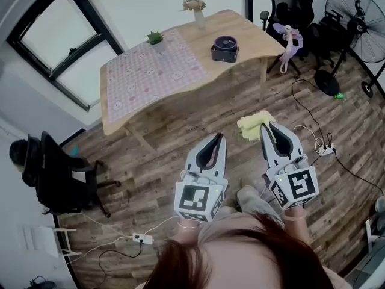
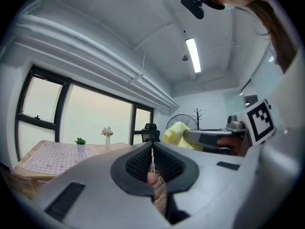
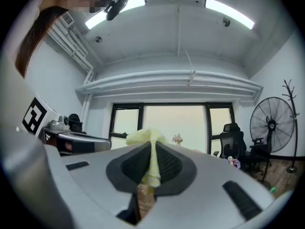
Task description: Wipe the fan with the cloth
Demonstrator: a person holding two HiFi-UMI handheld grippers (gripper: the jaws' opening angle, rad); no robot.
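Tabletop (image 1: 240,26) far ahead holds the fan (image 1: 225,48), slightly left of the right gripper (image 1: 268,126), which clamps the cloth (image 1: 252,125). Left gripper (image 1: 219,136) is closed and empty.

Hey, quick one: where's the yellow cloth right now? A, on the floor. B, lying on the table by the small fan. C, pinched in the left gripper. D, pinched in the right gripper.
D: the yellow cloth is clamped between the pads of the right gripper, as its own view shows, while the left gripper is shut on nothing.
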